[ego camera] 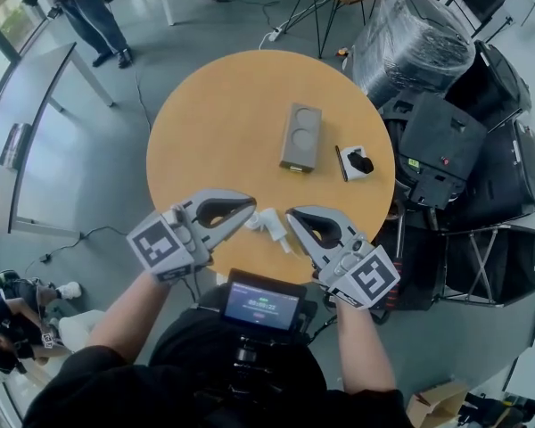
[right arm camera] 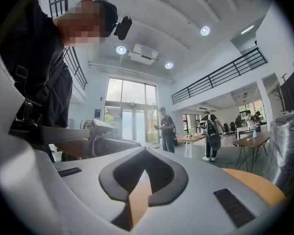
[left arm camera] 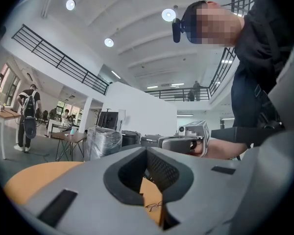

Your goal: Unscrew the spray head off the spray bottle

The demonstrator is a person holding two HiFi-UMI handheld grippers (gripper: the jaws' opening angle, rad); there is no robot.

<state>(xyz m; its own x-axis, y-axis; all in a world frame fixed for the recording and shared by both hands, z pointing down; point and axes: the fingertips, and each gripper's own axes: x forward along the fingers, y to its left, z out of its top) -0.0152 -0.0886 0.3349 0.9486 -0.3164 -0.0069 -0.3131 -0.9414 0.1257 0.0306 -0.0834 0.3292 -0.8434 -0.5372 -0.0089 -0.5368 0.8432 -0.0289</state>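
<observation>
Clearly holding nothing yet. Look at the left gripper (ego camera: 251,205), with fingers pressed together on nothing; through the slot behind them in its own view, just bare bench (ego camera: 223,105). Same for the right gripper (ego camera: 291,214): shut, empty-fingered. Find the white spray bottle (ego camera: 269,225) lying on its side at the near edge of the bench, between the two tips and just beside both. Cannot tell from the head view whether touching either, nor pick out the spray head from the body at this size.

Now the likely trouble. Could easily knock the bottle off the near rim by nudging it with shut tips: lying loose, probably light and smooth, with hardly any bench left on that side. Could pinch the trigger instead of the body by closing on it flat, and so squirt liquid or flip it out of the grip. Would merely spin the whole bottle, not loosen the thread, by turning the head with nothing bracing the body. Might buckle a thin wall and push liquid out at the neck by squeezing too hard. Could also clash the two tips together, working this close.

So spread both pairs of fingers first, steady the body with one, take the collar with the other. Need not worry much about the grey block (ego camera: 300,137) or the white card (ego camera: 349,175) farther back: well apart from the bottle.
</observation>
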